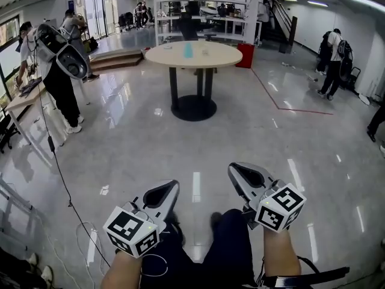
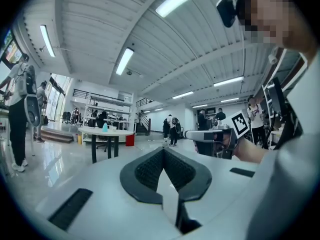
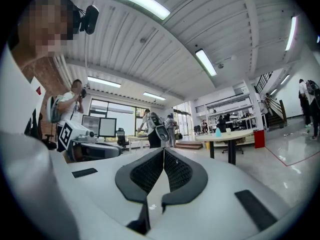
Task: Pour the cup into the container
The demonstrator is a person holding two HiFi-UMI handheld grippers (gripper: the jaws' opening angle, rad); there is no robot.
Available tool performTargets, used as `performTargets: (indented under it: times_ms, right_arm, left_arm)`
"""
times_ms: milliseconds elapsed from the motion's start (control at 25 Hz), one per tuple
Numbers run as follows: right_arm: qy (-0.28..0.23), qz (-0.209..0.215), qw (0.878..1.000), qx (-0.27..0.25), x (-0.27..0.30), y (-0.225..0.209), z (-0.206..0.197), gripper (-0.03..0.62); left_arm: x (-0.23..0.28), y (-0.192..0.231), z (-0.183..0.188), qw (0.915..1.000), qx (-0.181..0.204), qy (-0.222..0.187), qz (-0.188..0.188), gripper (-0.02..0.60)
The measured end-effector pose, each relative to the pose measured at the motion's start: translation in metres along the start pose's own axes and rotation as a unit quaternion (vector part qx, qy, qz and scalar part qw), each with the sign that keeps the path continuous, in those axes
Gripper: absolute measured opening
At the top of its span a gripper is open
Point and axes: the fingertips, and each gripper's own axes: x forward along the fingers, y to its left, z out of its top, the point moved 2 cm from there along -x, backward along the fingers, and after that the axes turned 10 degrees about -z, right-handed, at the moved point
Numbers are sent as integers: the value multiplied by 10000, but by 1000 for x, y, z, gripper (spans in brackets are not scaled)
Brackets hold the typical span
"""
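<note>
Far ahead in the head view stands a round beige table (image 1: 168,56) bearing a light blue cup (image 1: 188,50) and a small white container (image 1: 205,51). My left gripper (image 1: 174,184) and right gripper (image 1: 232,168) are held side by side low in that view, pointing level toward the table and well short of it. Both are shut with nothing between the jaws. In the left gripper view the left gripper (image 2: 163,149) is closed to a point, with the cup (image 2: 104,127) tiny in the distance. The right gripper (image 3: 163,150) looks the same, with the cup (image 3: 218,132) on the table (image 3: 235,134).
A glossy tiled floor lies between me and the table. A person with a backpack rig (image 1: 57,71) stands by a desk at the left, with a cable (image 1: 63,185) trailing on the floor. A red bin (image 1: 245,55), shelving (image 1: 201,11), stairs and other people are behind.
</note>
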Motion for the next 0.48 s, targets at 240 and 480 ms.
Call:
performTargets:
  times_ms: [240,480]
  right_arm:
    - [-7,-297,9996,38,-42,18,6,8]
    - [7,-398,9992,69,-72,32,8,8]
  left_arm:
    - [-28,-30,0,9999,-64,-38,102,1]
    - [-47,-53,0,9997,-169,-98,118,1]
